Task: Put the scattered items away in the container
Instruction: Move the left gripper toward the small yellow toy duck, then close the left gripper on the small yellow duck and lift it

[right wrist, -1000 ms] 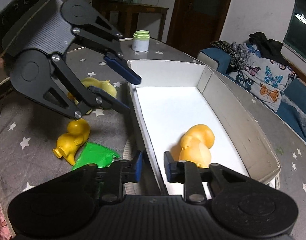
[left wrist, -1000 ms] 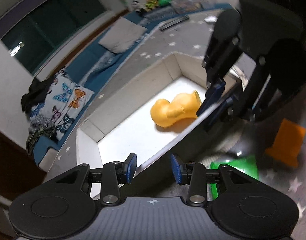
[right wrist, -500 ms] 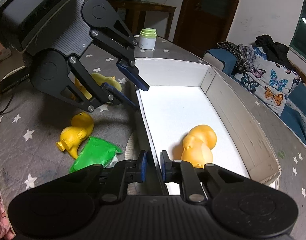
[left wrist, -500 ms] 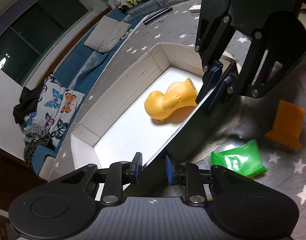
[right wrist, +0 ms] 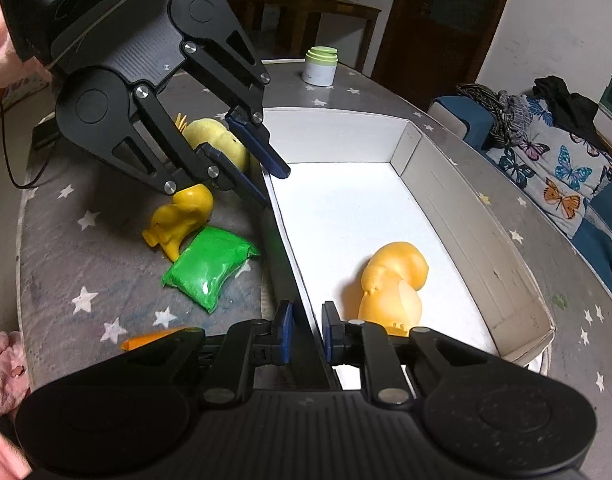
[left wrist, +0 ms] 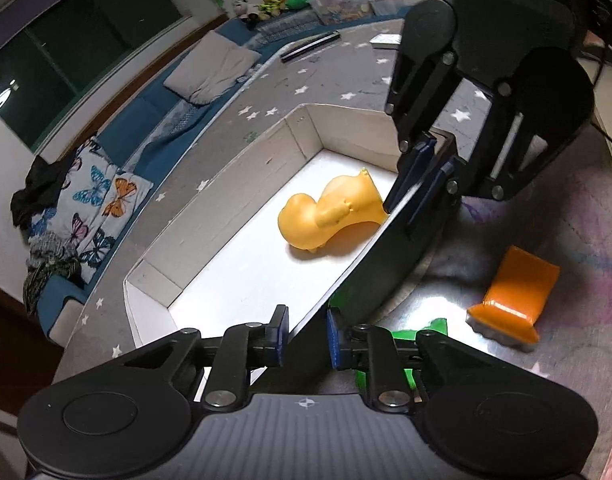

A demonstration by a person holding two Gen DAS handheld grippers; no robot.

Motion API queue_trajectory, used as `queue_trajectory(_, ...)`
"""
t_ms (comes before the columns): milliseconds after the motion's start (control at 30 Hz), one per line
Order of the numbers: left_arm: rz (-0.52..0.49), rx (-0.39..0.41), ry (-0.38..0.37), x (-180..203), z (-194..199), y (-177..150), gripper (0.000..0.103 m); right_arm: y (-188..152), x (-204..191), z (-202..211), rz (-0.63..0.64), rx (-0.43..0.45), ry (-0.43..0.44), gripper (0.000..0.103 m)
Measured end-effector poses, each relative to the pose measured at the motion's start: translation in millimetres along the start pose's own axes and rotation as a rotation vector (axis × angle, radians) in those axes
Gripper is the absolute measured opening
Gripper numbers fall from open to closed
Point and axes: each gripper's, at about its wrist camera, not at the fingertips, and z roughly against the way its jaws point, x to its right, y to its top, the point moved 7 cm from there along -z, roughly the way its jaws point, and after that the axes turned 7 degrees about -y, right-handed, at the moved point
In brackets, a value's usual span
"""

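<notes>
White cardboard box point(left wrist: 241, 196) is seen resting on the star-patterned table point(right wrist: 85, 280), with one orange toy duck point(left wrist: 330, 212) lying on its floor. Compared with a second ago, both grippers have been brought down onto the box's near long wall, and their jaws have been narrowed around it. The left gripper point(left wrist: 304, 338) is set astride that wall, one blue pad on each side, a small gap remaining, so whether the wall is actually pinched cannot be told. The right gripper point(right wrist: 304, 334) is placed likewise across the same wall further along, its jaws drawn close to the wall on both sides. Outside the box, a green packet point(right wrist: 209, 266), a yellow duck point(right wrist: 179, 220), a pale yellow toy point(right wrist: 217, 140) and an orange piece point(left wrist: 514, 294) are left on the table beside the wall.
</notes>
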Motion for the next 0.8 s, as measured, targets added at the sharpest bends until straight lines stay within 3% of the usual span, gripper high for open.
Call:
queue_trajectory(433,0.27,0.209,0.037,4,63,-5,0.026,5,-13,44,-0.099,0.147,-0.028,0.023)
queue_trajectory(533,0.328,0.226,0.039,15,72,-11,0.026,4,-26,50,-0.112,0.17,-0.007,0.031)
queue_trajectory(800,0.586,0.193,0.049,25,72,-41,0.026,2,-58,35,-0.138,0.161,0.05,0.033)
